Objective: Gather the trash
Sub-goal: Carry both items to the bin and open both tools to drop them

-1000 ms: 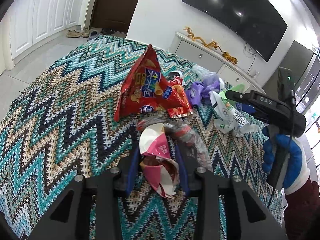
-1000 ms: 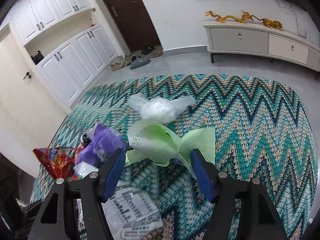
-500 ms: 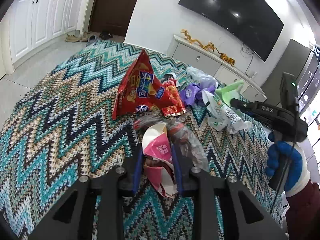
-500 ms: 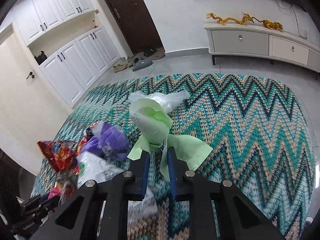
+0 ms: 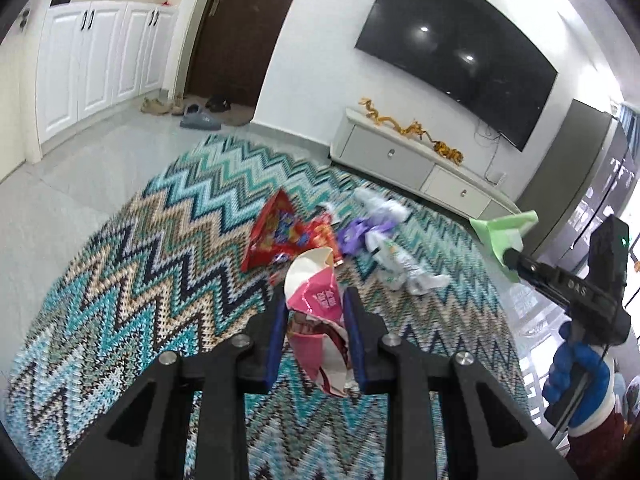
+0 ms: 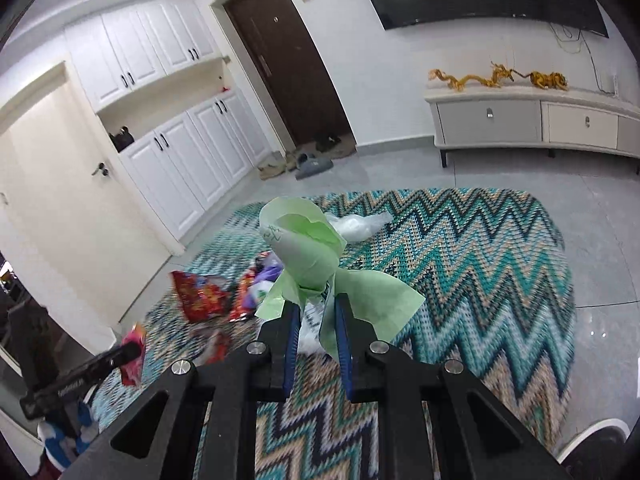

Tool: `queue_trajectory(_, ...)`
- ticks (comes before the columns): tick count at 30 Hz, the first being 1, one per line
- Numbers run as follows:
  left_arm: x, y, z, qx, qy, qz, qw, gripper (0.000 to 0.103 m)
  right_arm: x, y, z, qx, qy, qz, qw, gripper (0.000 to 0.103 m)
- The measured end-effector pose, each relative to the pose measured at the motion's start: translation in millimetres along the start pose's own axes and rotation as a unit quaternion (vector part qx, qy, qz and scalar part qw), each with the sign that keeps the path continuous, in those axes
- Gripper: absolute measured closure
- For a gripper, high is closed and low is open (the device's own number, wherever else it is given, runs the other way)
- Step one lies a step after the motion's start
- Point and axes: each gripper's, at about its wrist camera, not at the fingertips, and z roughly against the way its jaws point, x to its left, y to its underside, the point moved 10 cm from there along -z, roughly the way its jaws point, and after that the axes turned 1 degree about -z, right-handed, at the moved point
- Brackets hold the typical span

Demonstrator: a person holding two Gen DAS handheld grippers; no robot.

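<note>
Now, left gripper (image 5: 315, 322): clamped on pink wrapper (image 5: 317, 299), sticking out toward 12 o'clock.
Right gripper (image 6: 316, 330): pinching green paper (image 6: 308, 252) between fingers.

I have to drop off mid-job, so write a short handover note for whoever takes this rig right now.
Left gripper: jaws shut on the crumpled pink-and-white paper wrapper, lifted off the zigzag-patterned rug.
Right gripper: jaws shut on the light green paper wrapper, also raised.
Done: two pieces picked up, neither dropped off yet; no bin shows in either view.
Left on the rug: red snack bag, purple plastic bag, white printed plastic bag, clear plastic bag.
</note>
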Motion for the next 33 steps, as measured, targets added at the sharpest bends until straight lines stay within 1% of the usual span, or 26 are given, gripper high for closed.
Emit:
queue_trajectory(2, -14, -5, 6, -0.003, 0.007, -0.01, 0.9999, 0.077, 0, 2, 22, -0.013, -0.006, -0.005, 1.0, 0.086)
queue_trajectory(4, -35, -9, 11, -0.006, 0.02, -0.021, 0.9996, 0.077, -2, 3, 42, -0.024, -0.008, -0.01, 1.0, 0.086)
queue_trajectory(8, -86, -14, 14, -0.006, 0.057, -0.043, 0.9975, 0.077, -24, 6, 91, -0.051, 0.002, -0.021, 0.998, 0.087)
queue_trajectory(12, -155, -10, 8, 0.006, 0.096, -0.081, 0.9921, 0.077, -61, 16, 143, -0.074, 0.032, -0.034, 0.996, 0.086)
queue_trajectory(14, -192, -4, 0, 0.015, 0.114, -0.104, 0.9879, 0.077, -83, 26, 166, -0.081, 0.052, -0.042, 0.994, 0.086)
queue_trajectory(17, -255, 13, -17, 0.038, 0.144, -0.143, 0.9784, 0.077, -120, 45, 197, -0.086, 0.089, -0.059, 0.991, 0.086)
queue_trajectory(20, -308, 34, -36, 0.063, 0.167, -0.175, 0.9683, 0.077, -162, 71, 224, -0.081, 0.13, -0.082, 0.985, 0.086)
queue_trajectory(21, -330, 46, -43, 0.075, 0.176, -0.189, 0.9633, 0.077, -172, 79, 230, -0.078, 0.142, -0.088, 0.983, 0.086)
queue_trajectory(23, -361, 65, -54, 0.094, 0.188, -0.207, 0.9554, 0.077, -198, 98, 242, -0.068, 0.171, -0.104, 0.977, 0.086)
queue_trajectory(25, -393, 87, -67, 0.115, 0.201, -0.227, 0.946, 0.077, -217, 112, 250, -0.06, 0.189, -0.118, 0.973, 0.086)
queue_trajectory(30, -449, 136, -97, 0.161, 0.219, -0.254, 0.9284, 0.076, -261, 151, 255, -0.034, 0.22, -0.158, 0.962, 0.086)
queue_trajectory(32, -469, 151, -105, 0.172, 0.223, -0.262, 0.923, 0.075, -276, 163, 254, -0.026, 0.224, -0.172, 0.959, 0.085)
queue_trajectory(33, -475, 157, -107, 0.175, 0.224, -0.265, 0.9216, 0.075, -282, 170, 252, -0.021, 0.226, -0.178, 0.957, 0.083)
